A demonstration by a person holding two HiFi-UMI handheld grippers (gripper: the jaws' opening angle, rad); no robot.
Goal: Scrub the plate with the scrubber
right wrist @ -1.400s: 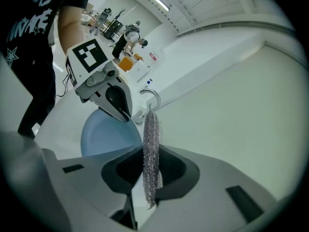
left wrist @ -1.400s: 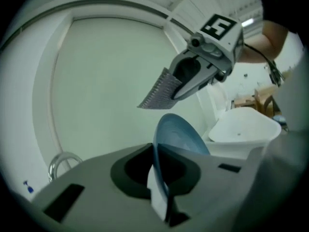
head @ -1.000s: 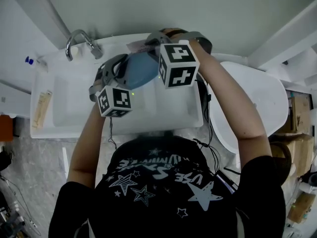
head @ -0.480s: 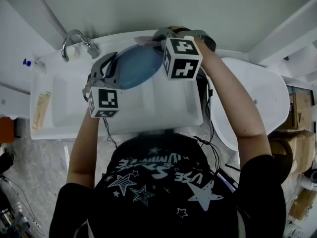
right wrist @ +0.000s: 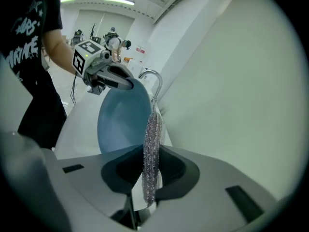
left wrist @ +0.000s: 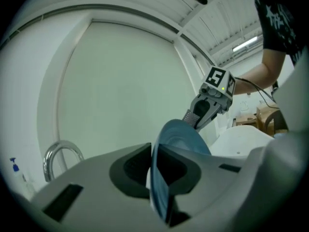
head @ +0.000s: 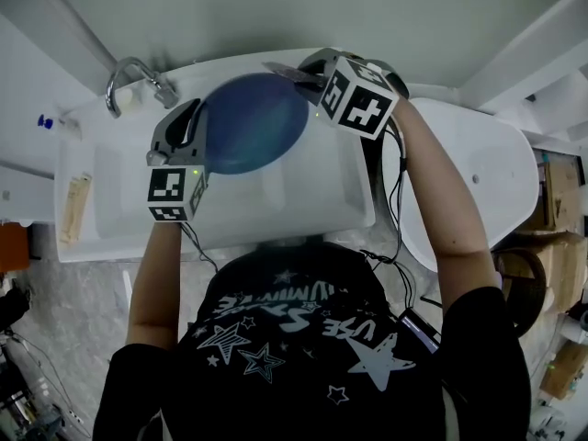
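Well, over the white sink (head: 87, 205) I'm holding the blue plate (head: 253, 122) up on edge, its left rim pinched tight between the jaws of my left gripper (head: 196, 129). My right gripper (right wrist: 150, 178) is clamped on the silvery scrubber (right wrist: 152, 139), which sits right at the plate's upper right rim. I can't tell whether the two touch.
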